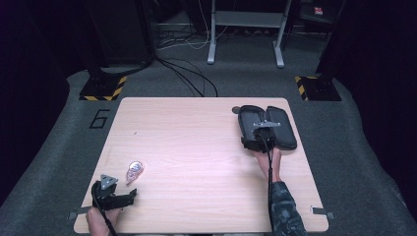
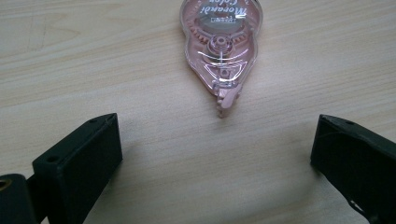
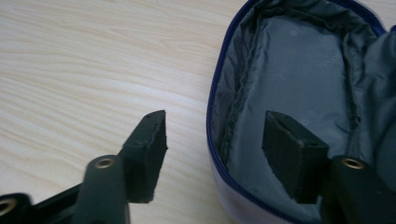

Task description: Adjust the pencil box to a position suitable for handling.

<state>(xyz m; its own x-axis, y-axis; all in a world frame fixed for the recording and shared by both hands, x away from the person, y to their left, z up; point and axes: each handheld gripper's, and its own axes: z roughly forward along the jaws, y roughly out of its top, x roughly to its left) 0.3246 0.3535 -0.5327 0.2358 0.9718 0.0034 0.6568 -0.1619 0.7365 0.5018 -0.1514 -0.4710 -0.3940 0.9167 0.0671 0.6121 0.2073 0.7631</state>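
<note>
A pink see-through correction tape dispenser (image 1: 134, 171) lies on the wooden table (image 1: 196, 147) at the front left. In the left gripper view the dispenser (image 2: 222, 46) points its tip toward me, just beyond my left gripper (image 2: 217, 154), which is open with nothing between its jaws. My left gripper (image 1: 129, 195) rests low near the table's front left corner. A dark pencil case (image 1: 268, 125) lies unzipped and spread open at the right. My right gripper (image 3: 212, 140) is open, one jaw outside the case's near wall and one inside over the grey lining (image 3: 299, 70).
Beyond the table lie grey carpet, loose black cables (image 1: 192, 73), a white frame's legs (image 1: 246, 29) and two stands with yellow-black striped bases (image 1: 101, 88). A metal clip (image 1: 322, 212) juts from the table's front right corner.
</note>
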